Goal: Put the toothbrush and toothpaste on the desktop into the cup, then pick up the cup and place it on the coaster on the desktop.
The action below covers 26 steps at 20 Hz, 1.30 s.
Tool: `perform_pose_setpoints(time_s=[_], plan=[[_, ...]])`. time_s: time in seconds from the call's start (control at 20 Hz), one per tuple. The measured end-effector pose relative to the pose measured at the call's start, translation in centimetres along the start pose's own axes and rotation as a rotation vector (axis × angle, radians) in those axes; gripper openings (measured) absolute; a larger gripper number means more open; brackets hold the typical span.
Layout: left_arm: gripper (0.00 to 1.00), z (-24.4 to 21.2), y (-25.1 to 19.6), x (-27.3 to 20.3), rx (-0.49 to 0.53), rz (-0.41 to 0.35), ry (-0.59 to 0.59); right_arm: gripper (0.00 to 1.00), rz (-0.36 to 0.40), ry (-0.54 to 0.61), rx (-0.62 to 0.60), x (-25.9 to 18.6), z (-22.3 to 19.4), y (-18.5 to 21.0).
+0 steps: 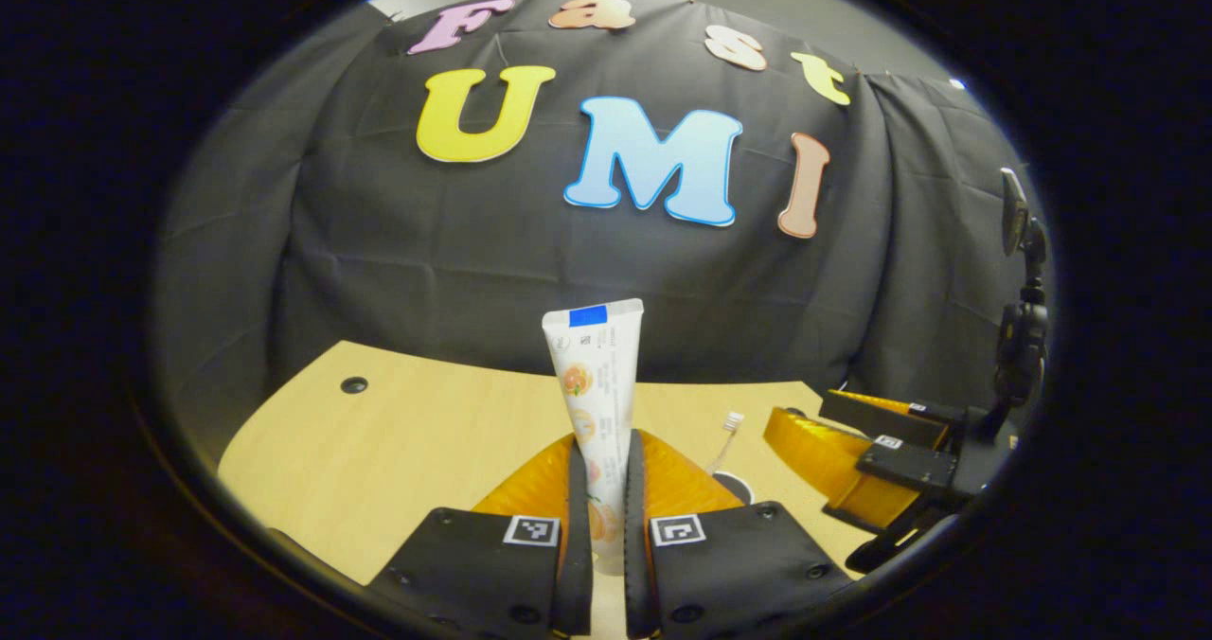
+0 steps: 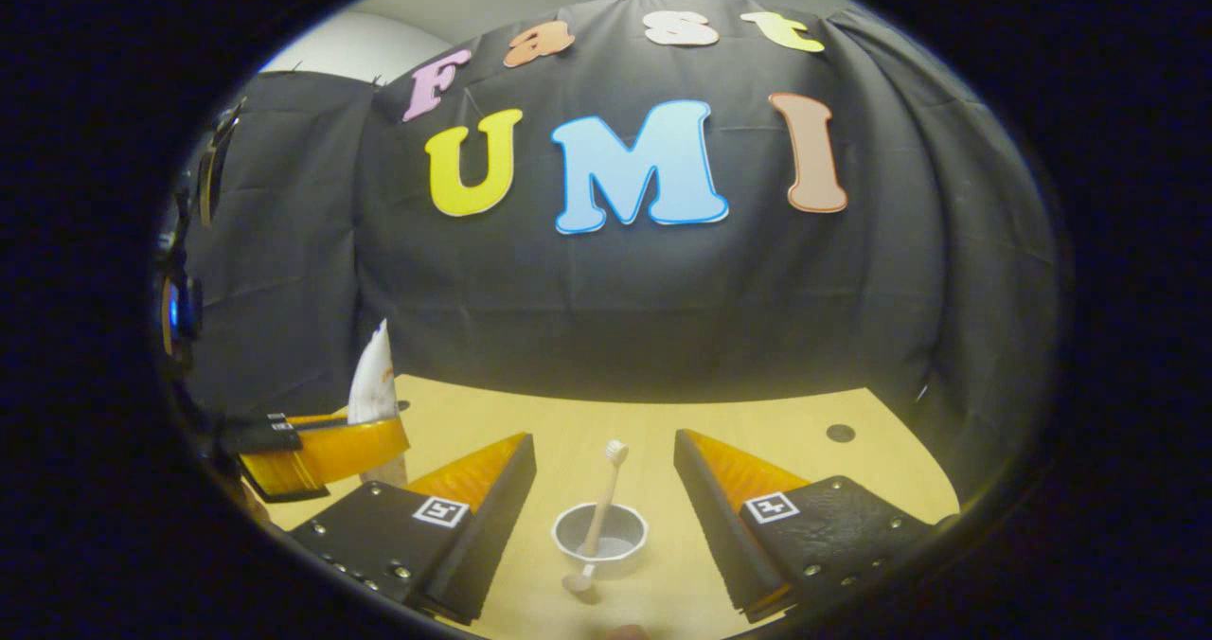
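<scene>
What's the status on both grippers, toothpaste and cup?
Left gripper shut on toothpaste, tube upright above the desktop. Right gripper open around the cup. Toothbrush in cup, leaning. Nothing seen blocking.

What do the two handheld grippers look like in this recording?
The left gripper and right gripper match. Their fingers are tapering, ribbed wedges, each mounted on a black textured plate studded with small screws. Every plate carries a square black-and-white marker tag.

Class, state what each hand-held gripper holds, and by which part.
Left hand-held gripper clamps the upright toothpaste near its lower end. Right hand-held gripper is open, holding nothing.
</scene>
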State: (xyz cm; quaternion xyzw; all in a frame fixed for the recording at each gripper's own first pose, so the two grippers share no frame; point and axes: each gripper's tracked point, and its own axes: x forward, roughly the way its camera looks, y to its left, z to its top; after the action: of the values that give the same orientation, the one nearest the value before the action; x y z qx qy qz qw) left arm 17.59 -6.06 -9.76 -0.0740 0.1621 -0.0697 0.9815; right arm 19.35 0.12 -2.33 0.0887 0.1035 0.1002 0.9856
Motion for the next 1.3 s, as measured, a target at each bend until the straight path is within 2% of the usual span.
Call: perform_pose_setpoints(time_s=[0.2,0.6,0.9,1.2,1.3], plan=[[0.21,-0.7,-2.0,2.6,-0.053,-0.06,-0.008,0.9,-0.053,-0.021,0.007,-1.6,1.3,-3.1],[0.21,-0.5,-6.2,7.0,-0.055,-0.166,-0.077,0.9,-0.131,-0.019,-0.011,-3.6,1.4,-6.7],[0.21,-1.9,-8.4,10.6,-0.062,-0.211,-0.077,0.9,-0.157,0.012,0.001,-4.8,0.2,-7.6],[0.19,-5.1,-10.2,11.7,-0.026,-0.229,-0.05,0.9,-0.168,0.055,0.036,-5.7,-1.6,-8.2],[0.22,-6.2,-10.4,11.9,-0.005,-0.224,-0.031,0.9,-0.172,0.064,0.045,-5.8,-2.0,-8.3]])
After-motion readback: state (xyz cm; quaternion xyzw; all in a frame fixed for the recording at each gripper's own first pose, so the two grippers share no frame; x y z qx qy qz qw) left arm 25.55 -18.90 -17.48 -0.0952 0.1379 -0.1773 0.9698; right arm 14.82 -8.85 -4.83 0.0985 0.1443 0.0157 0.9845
